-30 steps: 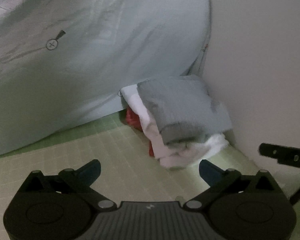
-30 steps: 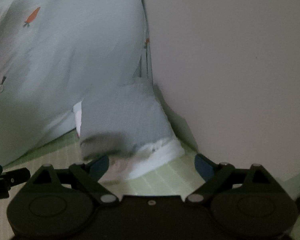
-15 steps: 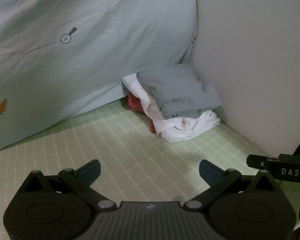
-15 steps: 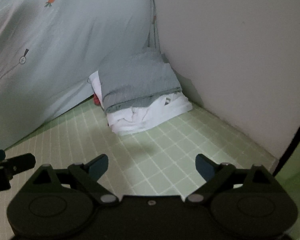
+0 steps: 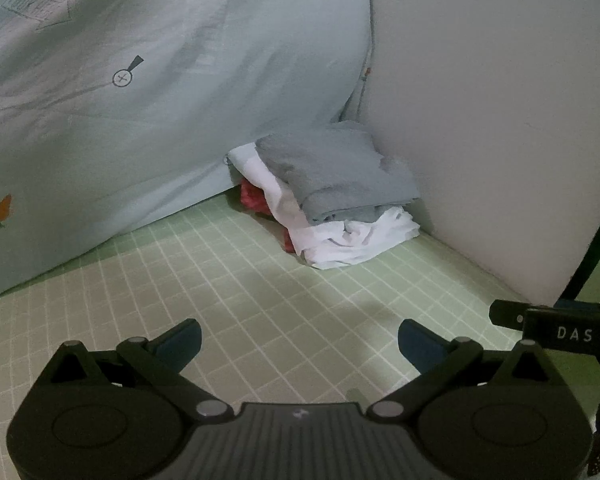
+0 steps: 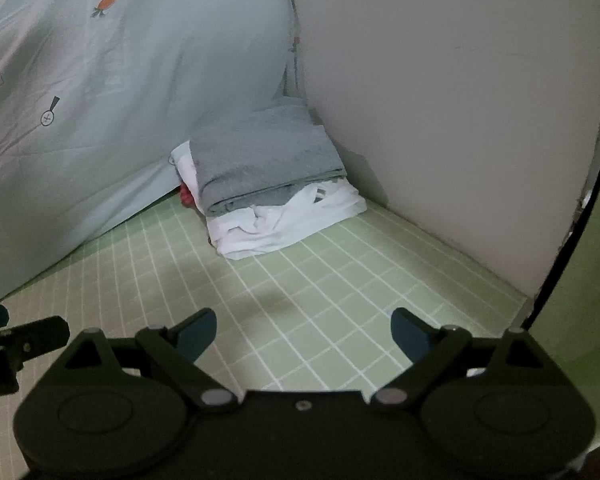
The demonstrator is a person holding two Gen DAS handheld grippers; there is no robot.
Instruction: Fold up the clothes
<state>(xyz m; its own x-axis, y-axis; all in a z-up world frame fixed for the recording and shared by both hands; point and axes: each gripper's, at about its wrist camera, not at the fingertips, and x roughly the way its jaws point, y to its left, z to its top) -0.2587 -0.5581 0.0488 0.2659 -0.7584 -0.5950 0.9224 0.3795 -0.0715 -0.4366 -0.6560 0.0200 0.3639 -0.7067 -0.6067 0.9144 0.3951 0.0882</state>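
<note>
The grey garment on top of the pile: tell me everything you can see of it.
The grey garment is a plain, soft-looking fabric with no visible print, folded into a rough rectangle with its thick folded edge facing the cameras. It lies flat on top of a rumpled white garment, which sticks out beneath it in front and at the left. Its far end is tucked into the corner, against the wall and the carrot-print quilt. Neither gripper touches it; both are open and well short of it.

The white letters "DAS" stand on a black bar-shaped gripper part (image 5: 572, 330) at the right edge of the left wrist view. A boxed arrow-shaped print with lettering on the pale blue carrot-patterned quilt (image 5: 140, 100) is too blurred to read.
</note>
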